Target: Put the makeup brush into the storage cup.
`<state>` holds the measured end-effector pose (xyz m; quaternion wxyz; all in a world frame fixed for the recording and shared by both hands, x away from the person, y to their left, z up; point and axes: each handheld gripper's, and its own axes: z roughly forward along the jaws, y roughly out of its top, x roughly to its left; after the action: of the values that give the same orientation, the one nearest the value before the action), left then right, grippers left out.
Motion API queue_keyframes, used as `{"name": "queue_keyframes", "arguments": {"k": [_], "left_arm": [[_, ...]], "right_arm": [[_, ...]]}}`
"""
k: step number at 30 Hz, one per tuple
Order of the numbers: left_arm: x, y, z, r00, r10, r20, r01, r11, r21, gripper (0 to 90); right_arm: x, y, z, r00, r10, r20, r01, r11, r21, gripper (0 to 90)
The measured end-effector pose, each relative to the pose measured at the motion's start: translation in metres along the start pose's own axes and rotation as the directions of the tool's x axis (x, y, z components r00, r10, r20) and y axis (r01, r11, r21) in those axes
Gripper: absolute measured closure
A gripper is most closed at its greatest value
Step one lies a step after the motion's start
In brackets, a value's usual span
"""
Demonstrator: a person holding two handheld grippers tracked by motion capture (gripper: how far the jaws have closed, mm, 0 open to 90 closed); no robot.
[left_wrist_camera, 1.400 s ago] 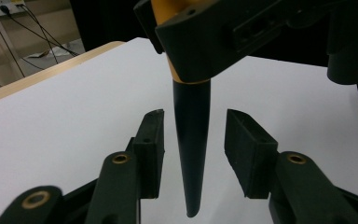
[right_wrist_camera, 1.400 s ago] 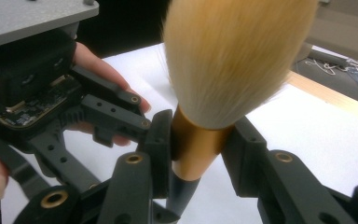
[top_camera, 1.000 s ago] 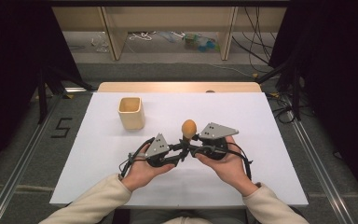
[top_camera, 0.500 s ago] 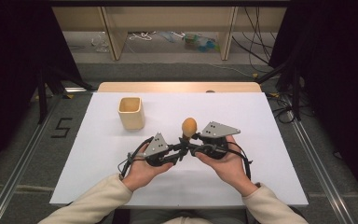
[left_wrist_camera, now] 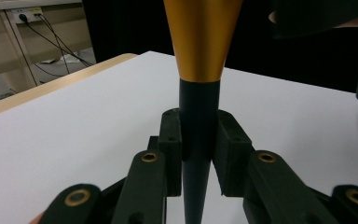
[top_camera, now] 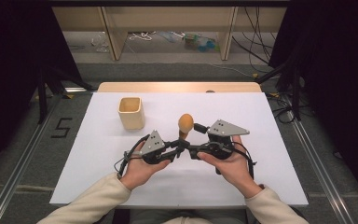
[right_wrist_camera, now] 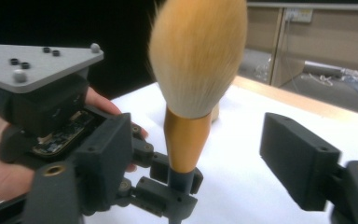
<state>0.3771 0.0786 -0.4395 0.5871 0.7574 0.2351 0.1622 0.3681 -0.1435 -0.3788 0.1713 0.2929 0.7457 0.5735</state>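
A make-up brush point(top_camera: 185, 123) with an orange-tan bristle head, gold ferrule and black handle stands upright over the middle of the white table point(top_camera: 88, 158). My left gripper point(top_camera: 180, 145) is shut on the black handle point(left_wrist_camera: 198, 121), just below the gold ferrule point(left_wrist_camera: 200, 42). In the right gripper view the bristles point(right_wrist_camera: 196, 60) rise between my right gripper's point(right_wrist_camera: 203, 156) widely spread jaws, which do not touch the brush; this gripper point(top_camera: 193, 140) is open. The left gripper point(right_wrist_camera: 177, 184) shows there too, clamped on the handle.
A square light wooden cup point(top_camera: 131, 112) stands upright at the table's back left, apart from both hands. Behind the table's wooden far edge point(top_camera: 177, 87) are shelf legs and cables on the floor. Dark curtains flank both sides.
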Motion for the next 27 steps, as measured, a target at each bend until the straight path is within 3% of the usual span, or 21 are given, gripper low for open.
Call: {"name": "queue_keyframes", "arguments": {"k": [3, 7, 27], "left_arm": [[0.002, 0.002, -0.003, 1.0000, 0.002, -0.008, -0.002, 1.0000, -0.009, 74.7], [0.005, 0.003, -0.005, 0.9999, 0.000, -0.016, -0.001, 0.9999, -0.015, 74.7], [0.012, 0.011, -0.020, 0.9989, -0.001, -0.047, -0.001, 0.9989, -0.046, 74.7]], "right_arm": [[-0.001, 0.000, -0.004, 0.9995, -0.031, -0.011, 0.031, 0.999, -0.017, 19.6], [-0.003, -0.002, -0.011, 0.9994, -0.024, -0.025, 0.023, 0.999, -0.031, 18.6], [-0.021, -0.016, -0.044, 0.9991, -0.031, 0.030, 0.033, 0.997, -0.073, 18.9]]}}
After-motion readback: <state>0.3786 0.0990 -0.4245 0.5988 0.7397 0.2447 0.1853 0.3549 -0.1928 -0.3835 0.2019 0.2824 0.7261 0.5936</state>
